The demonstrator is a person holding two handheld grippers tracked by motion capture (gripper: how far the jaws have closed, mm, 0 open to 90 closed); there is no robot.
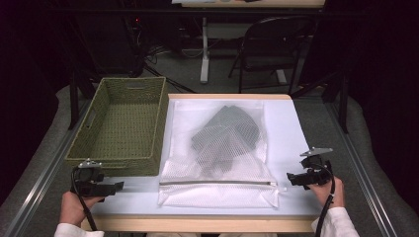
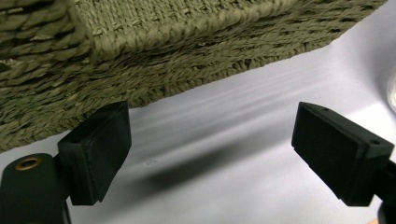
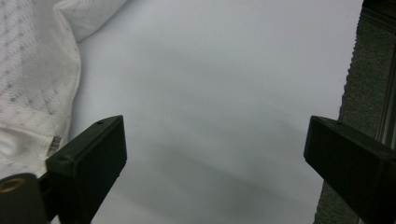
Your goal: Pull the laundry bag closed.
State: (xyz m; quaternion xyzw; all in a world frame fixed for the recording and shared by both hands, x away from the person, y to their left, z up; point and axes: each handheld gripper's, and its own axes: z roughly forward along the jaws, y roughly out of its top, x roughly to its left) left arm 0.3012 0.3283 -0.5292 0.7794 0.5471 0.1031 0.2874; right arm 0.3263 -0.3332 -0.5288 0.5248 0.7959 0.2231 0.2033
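Right, landmark = the white mesh laundry bag (image 1: pixel 217 163), lying flat mid-table on a pale sheet (image 1: pixel 291 128), w/ a grey folded garment (image 1: pixel 226 134) inside it. Zipper (image 1: pixel 217 182) runs across the bag's near end & looks closed along its length; the pull sits at the end nearest the right gripper.

Left gripper (image 1: pixel 114 187): well off the bag's near-left corner, apart from it, held low over the sheet in the person's left hand (image 1: pixel 74 207). Jaws wide apart, nothing between them, pads bare. In the left gripper view (image 2: pixel 212 154) there's only sheet between the jaws, w/ the woven wall of the basket just ahead.

Right gripper (image 1: pixel 292 178): just off the bag's near-right corner, beside the zip end, not touching as far as the high view shows. Held in the right hand (image 1: pixel 328 190). Jaws spread wide, empty. Right gripper view (image 3: pixel 212 158) has bare sheet between the jaws & the bag's hemmed edge off past one jaw.

Olive-green woven basket (image 1: pixel 123 163): flush along the bag's left side, no contents visible in the high view.

Beyond the bag's far end, past the table edge: a folding chair (image 1: pixel 272 49).
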